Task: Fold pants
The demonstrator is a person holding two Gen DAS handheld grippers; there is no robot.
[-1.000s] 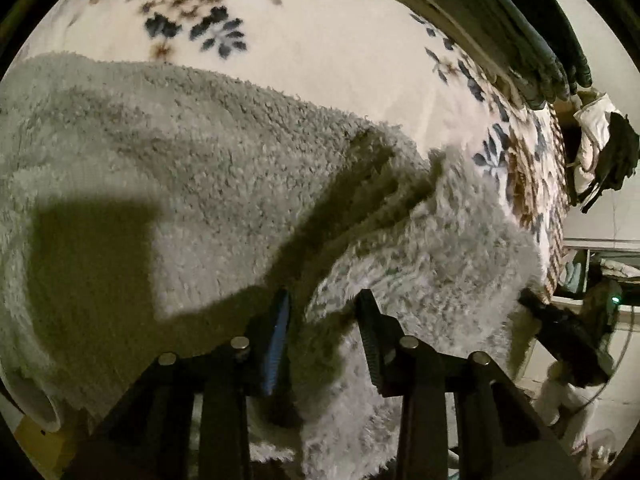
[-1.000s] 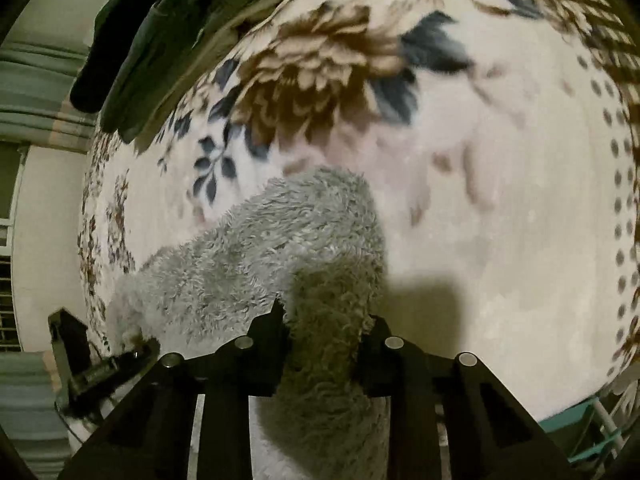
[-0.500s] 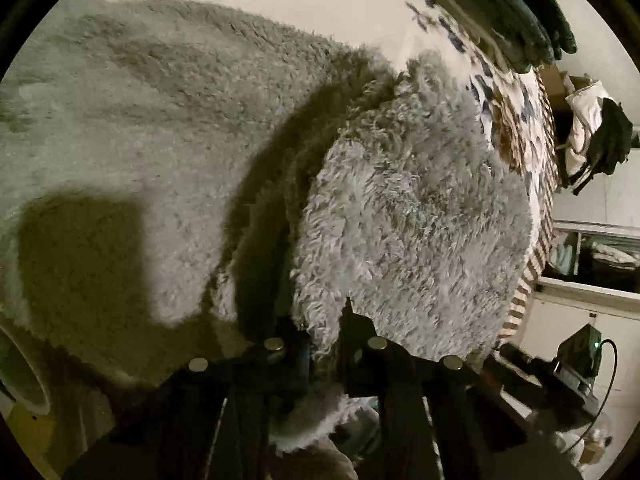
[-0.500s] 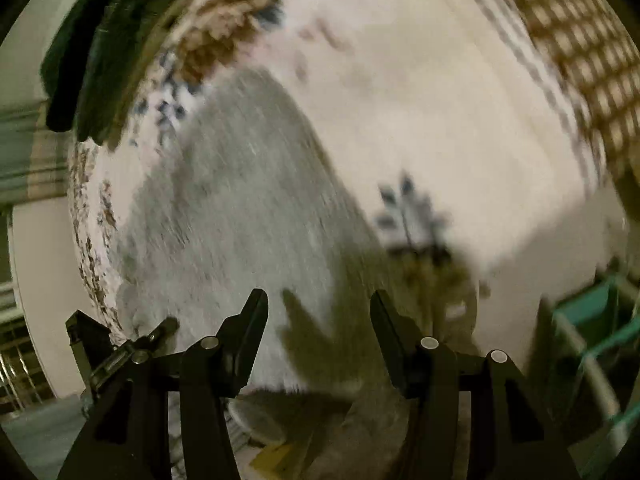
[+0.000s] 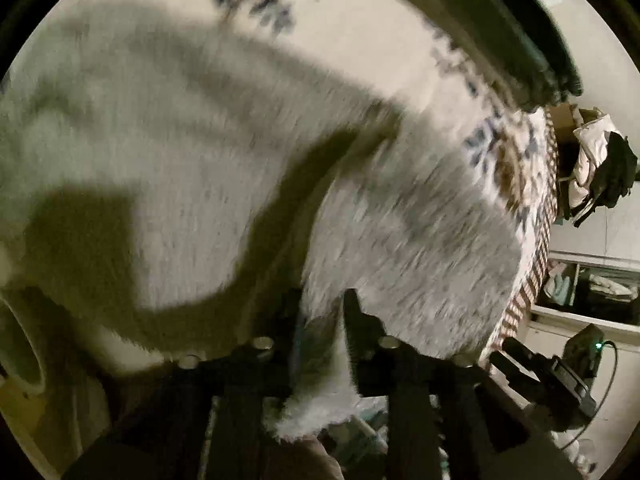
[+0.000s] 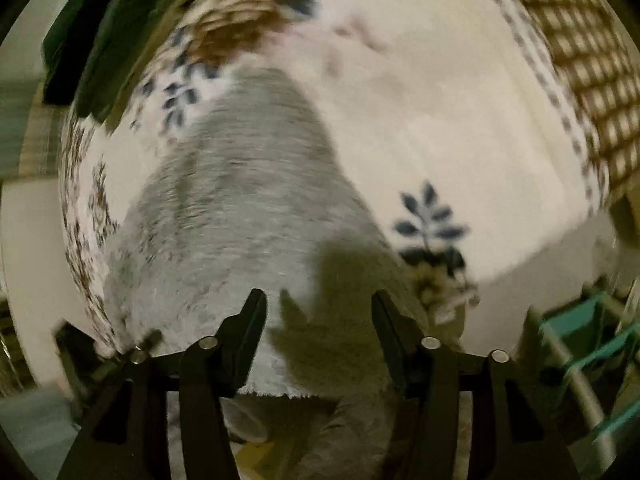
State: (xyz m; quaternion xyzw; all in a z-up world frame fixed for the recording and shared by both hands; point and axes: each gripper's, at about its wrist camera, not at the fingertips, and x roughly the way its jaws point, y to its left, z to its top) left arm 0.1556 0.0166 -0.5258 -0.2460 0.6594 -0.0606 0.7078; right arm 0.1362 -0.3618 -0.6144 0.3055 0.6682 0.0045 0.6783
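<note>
The fluffy grey pants (image 5: 168,168) lie on a cream floral bedspread (image 5: 360,36). In the left wrist view my left gripper (image 5: 320,312) is shut on an edge of the grey pants, and a raised flap (image 5: 408,240) hangs from it over the flat part. In the right wrist view the pants (image 6: 244,200) stretch away from my right gripper (image 6: 318,312), which is open and empty just above their near end. Both views are motion-blurred.
Dark folded clothes (image 5: 504,28) lie at the far side of the bed, also in the right wrist view (image 6: 108,36). The bed's checkered edge (image 6: 576,56) is at right. A teal rack (image 6: 580,344) stands beside the bed. The other gripper (image 5: 548,376) shows at lower right.
My right gripper let go of the pants and opened, then drew back. My left gripper closed on the pants' edge and lifted a flap of it.
</note>
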